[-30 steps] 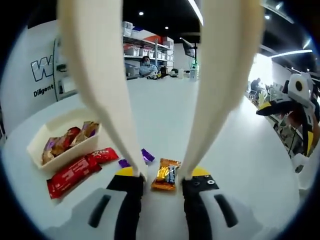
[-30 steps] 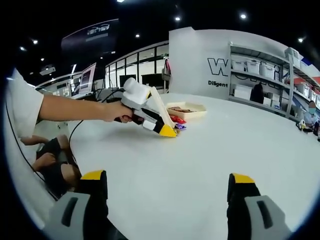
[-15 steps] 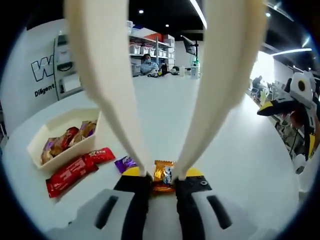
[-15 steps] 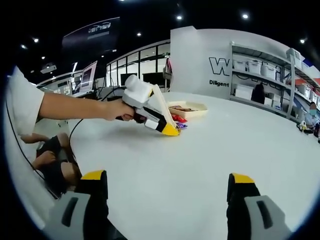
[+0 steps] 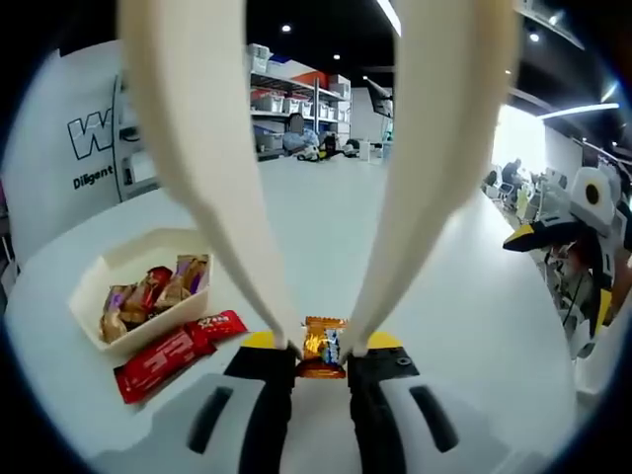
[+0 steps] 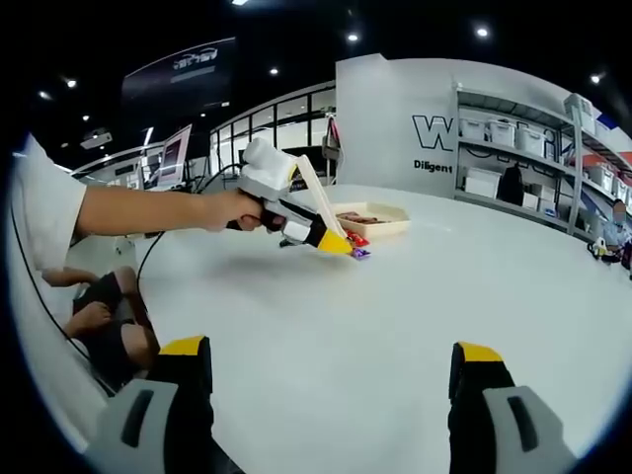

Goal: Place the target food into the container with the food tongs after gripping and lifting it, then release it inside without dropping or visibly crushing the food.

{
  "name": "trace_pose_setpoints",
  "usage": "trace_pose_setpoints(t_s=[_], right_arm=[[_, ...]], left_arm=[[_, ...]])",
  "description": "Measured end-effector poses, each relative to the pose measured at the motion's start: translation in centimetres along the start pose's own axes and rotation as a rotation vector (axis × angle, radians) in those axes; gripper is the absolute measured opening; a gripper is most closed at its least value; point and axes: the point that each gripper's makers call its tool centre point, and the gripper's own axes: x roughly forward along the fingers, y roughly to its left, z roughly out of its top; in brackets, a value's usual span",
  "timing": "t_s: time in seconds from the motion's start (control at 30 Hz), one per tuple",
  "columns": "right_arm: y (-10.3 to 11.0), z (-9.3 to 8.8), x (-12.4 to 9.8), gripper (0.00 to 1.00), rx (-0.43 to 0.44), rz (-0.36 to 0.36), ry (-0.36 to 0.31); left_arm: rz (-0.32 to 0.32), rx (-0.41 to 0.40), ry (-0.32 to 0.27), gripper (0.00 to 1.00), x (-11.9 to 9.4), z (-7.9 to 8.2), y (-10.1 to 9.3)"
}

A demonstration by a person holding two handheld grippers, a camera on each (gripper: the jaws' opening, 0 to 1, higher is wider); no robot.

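Cream food tongs (image 5: pixel 212 188) sit in my left gripper (image 5: pixel 322 344), whose jaws are shut on them. The tong tips pinch an orange-wrapped candy (image 5: pixel 322 348). In the right gripper view a hand holds that left gripper (image 6: pixel 334 244) a little above the white table, just short of the cream container (image 6: pixel 373 219). The container (image 5: pixel 95 284) lies at the left of the left gripper view and holds several wrapped candies (image 5: pixel 148 294). My right gripper (image 6: pixel 331 350) hovers open over bare table, far from the food.
A long red-wrapped bar (image 5: pixel 174 353) lies against the container's near side. A purple candy (image 6: pixel 360 254) rests on the table below the tongs. The right gripper (image 5: pixel 565 232) shows at the right edge of the left gripper view. Shelves and a white wall stand behind the round table.
The tongs closed on the orange candy and have now risen off the table with it. The purple candy stayed on the table. The right gripper has not moved.
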Motion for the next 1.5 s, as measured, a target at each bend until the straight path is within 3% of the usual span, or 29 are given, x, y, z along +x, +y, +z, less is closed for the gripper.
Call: trace_pose_setpoints(t_s=[0.17, 0.43, 0.73, 0.83, 1.0, 1.5], right_arm=[[-0.1, -0.2, 0.1, 0.99, 0.007, 0.001, -0.002], [-0.8, -0.5, 0.1, 0.99, 0.019, -0.005, 0.002], [-1.7, -0.3, 0.1, 0.99, 0.021, -0.015, 0.005], [-2.2, -0.6, 0.1, 0.99, 0.026, -0.026, 0.011], [-2.9, -0.7, 0.3, 0.99, 0.037, -0.041, 0.015], [-3.9, -1.2, 1.2, 0.99, 0.044, -0.052, 0.045]], left_arm=[[0.020, -0.047, -0.011, 0.19, -0.2, 0.9, 1.7], [0.045, -0.026, -0.009, 0.19, 0.0, 2.1, 3.5], [0.105, -0.050, -0.029, 0.19, 1.2, 3.7, 8.1], [0.128, -0.101, -0.024, 0.19, 2.0, 3.5, 10.0], [0.150, -0.110, 0.000, 0.20, 3.3, 2.7, 11.5], [0.169, -0.086, 0.031, 0.22, 4.2, 1.4, 12.1]])
